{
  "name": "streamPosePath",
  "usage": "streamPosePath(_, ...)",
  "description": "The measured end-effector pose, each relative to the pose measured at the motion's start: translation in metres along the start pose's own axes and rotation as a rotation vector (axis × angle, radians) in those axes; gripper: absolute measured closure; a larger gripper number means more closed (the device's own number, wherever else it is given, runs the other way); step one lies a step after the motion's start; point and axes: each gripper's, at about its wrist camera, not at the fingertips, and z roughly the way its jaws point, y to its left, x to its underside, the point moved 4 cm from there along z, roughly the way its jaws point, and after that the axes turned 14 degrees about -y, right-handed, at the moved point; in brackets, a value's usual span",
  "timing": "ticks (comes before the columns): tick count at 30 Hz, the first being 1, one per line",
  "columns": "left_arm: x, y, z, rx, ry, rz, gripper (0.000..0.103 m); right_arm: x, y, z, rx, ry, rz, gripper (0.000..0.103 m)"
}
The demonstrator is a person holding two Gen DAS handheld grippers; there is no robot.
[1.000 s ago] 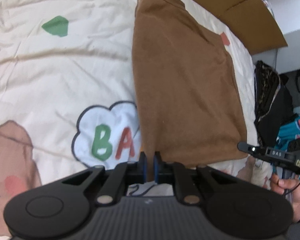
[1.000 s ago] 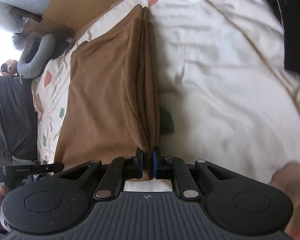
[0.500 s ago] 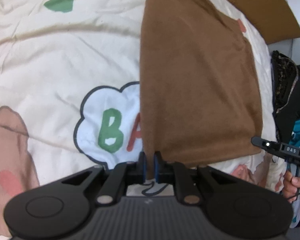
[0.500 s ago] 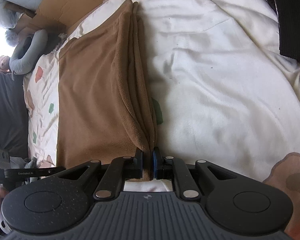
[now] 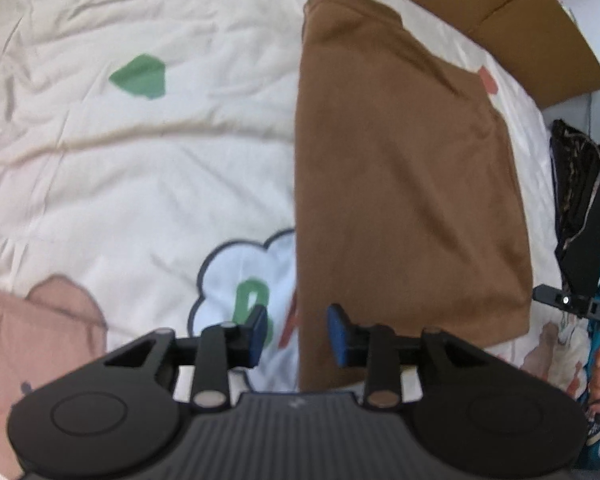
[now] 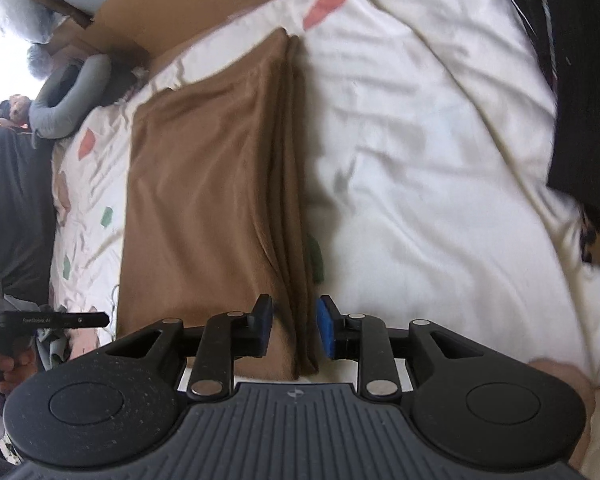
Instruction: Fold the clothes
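A folded brown garment (image 5: 404,184) lies flat on the cream printed bedsheet (image 5: 140,168). My left gripper (image 5: 298,336) hovers over its near left corner. Its jaws are opening, the blue pads stand apart, and the cloth edge lies between them untouched. In the right wrist view the same brown garment (image 6: 208,208) shows its stacked folded edge on the right side. My right gripper (image 6: 294,328) straddles that edge at the near corner. Its jaws are opening too, and the pads do not press on the cloth.
Brown cardboard (image 5: 500,12) lies beyond the bed's far edge. Dark clothing (image 5: 580,208) is piled at the right; another black garment (image 6: 572,80) lies on the sheet. A grey neck pillow (image 6: 68,92) sits at the far left. A hand (image 6: 4,364) holds the other gripper's handle.
Both grippers were shut on the brown garment's near corners; now both have let go and their pads stand apart. The garment lies flat on the sheet.
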Motion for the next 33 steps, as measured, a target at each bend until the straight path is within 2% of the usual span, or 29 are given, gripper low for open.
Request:
streamPosePath(2,-0.005,-0.002,0.002,0.002,-0.013,0.014,0.068,-0.005,0.004,0.001,0.004,-0.017,-0.025,0.063)
streamPosePath(5,-0.013,-0.002,0.006,0.004,-0.036,0.031,0.068,-0.013,0.010,0.007,-0.003,-0.038,-0.043,0.058)
streamPosePath(8,-0.018,-0.011,0.011,0.006,-0.050,0.046,0.068,-0.019,0.019,0.015,-0.017,-0.055,-0.077,0.058)
streamPosePath(12,-0.022,-0.019,0.016,0.010,-0.060,0.057,0.068,-0.025,0.025,0.030,0.010,-0.046,-0.142,0.058)
streamPosePath(16,-0.019,-0.019,0.021,-0.002,-0.063,0.056,0.068,-0.026,0.014,0.042,0.061,-0.035,-0.144,0.060)
streamPosePath(22,-0.013,-0.011,0.020,-0.036,-0.070,0.043,0.068,-0.027,0.001,0.040,0.100,-0.035,-0.071,0.061)
streamPosePath(29,-0.030,-0.019,0.017,-0.023,-0.127,0.058,0.068,-0.041,0.021,0.032,0.042,-0.072,-0.100,0.061)
streamPosePath(33,-0.041,-0.025,0.023,-0.027,-0.148,0.083,0.069,-0.050,0.026,0.047,0.041,-0.072,-0.111,0.061)
